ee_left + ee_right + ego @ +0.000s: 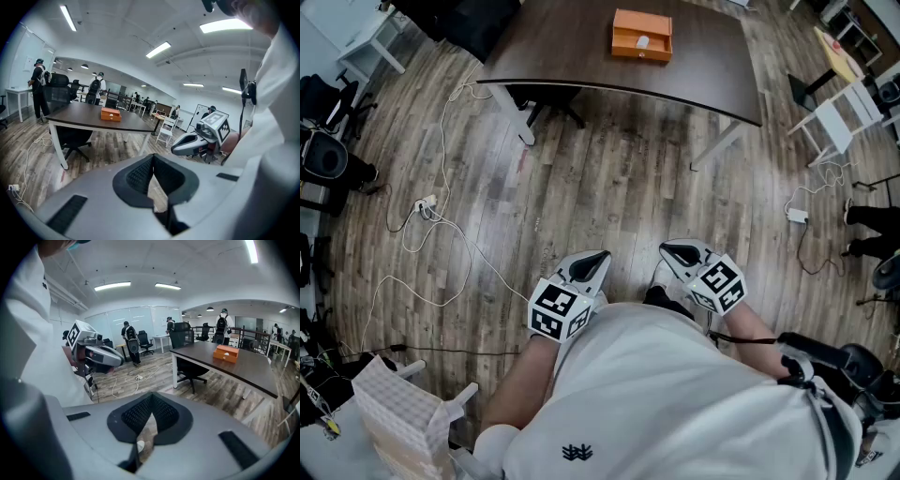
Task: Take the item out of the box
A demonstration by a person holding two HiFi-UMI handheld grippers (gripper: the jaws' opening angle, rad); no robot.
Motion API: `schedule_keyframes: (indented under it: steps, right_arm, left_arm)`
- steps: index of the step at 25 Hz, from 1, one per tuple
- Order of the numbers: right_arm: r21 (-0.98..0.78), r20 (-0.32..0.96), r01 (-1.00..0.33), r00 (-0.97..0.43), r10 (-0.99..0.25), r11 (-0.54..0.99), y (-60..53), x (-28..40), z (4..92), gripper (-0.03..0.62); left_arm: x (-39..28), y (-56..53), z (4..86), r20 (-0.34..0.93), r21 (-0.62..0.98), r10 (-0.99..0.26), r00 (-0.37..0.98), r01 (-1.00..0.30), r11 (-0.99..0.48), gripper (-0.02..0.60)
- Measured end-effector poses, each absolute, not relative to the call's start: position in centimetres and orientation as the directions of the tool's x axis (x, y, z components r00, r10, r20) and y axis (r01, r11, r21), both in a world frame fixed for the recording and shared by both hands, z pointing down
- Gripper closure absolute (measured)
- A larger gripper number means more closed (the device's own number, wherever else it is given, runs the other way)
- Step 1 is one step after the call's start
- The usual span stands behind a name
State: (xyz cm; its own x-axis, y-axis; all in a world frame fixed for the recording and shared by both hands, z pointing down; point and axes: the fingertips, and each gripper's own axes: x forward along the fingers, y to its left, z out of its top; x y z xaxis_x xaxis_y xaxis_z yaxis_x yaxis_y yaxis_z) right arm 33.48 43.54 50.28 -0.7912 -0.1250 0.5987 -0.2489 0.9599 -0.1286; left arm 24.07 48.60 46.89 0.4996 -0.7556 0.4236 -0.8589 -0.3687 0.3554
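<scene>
— What's the biggest thing ahead?
— A dark table (581, 56), with the orange box (642, 36) on top near its far edge, well apart from both grippers.
— And the tongs?
— The left gripper (596, 257) and right gripper (669, 249) sit by the person's waist, each with jaws pressed together on nothing.

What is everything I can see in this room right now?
box: one, orange, on the table's far part.
table: one, dark brown, ahead across the floor.
office chair: one, black, under the table.
white chair: one, white, right of the table.
cables: several, white, loose on the wooden floor at left.
people: several, dark clothes, in the background.
left gripper: one, grey, jaws shut, empty, held low.
right gripper: one, grey, jaws shut, empty, beside it.
</scene>
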Motion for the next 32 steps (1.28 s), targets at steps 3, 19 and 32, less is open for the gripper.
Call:
schedule_keyframes:
  steps: [3, 19, 32]
  right_arm:
    - [-0.125, 0.602, -0.253, -0.788, -0.13, 0.959, 44.3, 31.1, 50.8, 0.592]
    - [-0.165, 0.603, -0.299, -0.785, -0.144, 0.94, 33.8, 27.3, 52.1, 0.592]
    - [-0.204, 0.55, -0.276, -0.826, -0.124, 0.939, 15.7, 26.8, 52.3, 0.588]
  left_arm:
    - [21.4, 49.6, 47.4, 0.43, 0.345, -0.758, 0.489, -0.866, -0.363, 0.569]
    - [18.3, 38.5, 47.2, 0.442, 0.334, -0.727, 0.525, -0.849, -0.411, 0.569]
    - [18.5, 21.0, 46.1, 0.497, 0.272, -0.718, 0.488, -0.873, -0.406, 0.565]
